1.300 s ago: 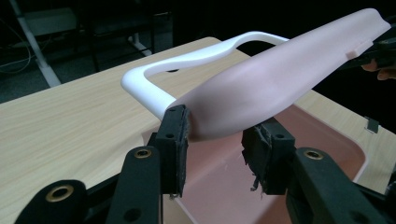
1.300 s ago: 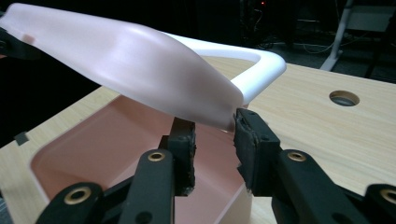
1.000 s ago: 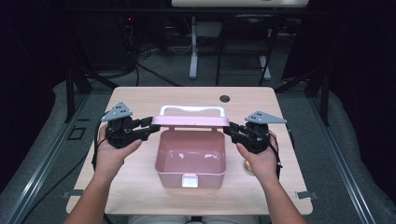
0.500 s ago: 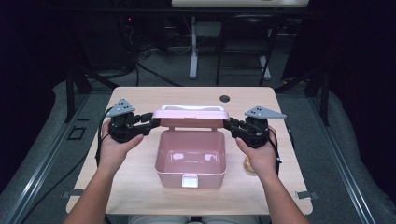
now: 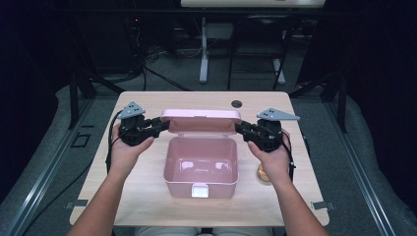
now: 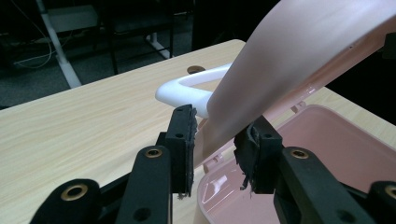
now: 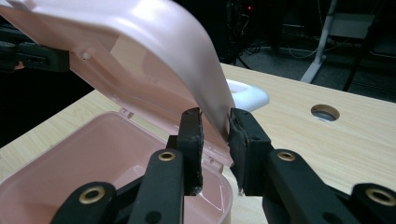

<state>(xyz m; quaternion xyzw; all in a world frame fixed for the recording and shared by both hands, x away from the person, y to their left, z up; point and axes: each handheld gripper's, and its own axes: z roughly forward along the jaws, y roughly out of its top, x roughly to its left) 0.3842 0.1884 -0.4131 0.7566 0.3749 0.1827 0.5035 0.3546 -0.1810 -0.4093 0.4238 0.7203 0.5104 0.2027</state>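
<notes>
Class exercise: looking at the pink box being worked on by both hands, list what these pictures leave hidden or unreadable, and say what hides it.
- Round tan object, high view: the right hand covers most of it, so it cannot be identified.
- White handle, left gripper view: the raised lid hides its far end.
- Box floor, high view: glare blurs it.
- Right tool pad contact: too close to judge.

No legible text, label, brand, number or sign appears on any surface; the pink lidded box (image 5: pixel 200 164) and the wooden worktop (image 5: pixel 147 194) are unmarked.
</notes>
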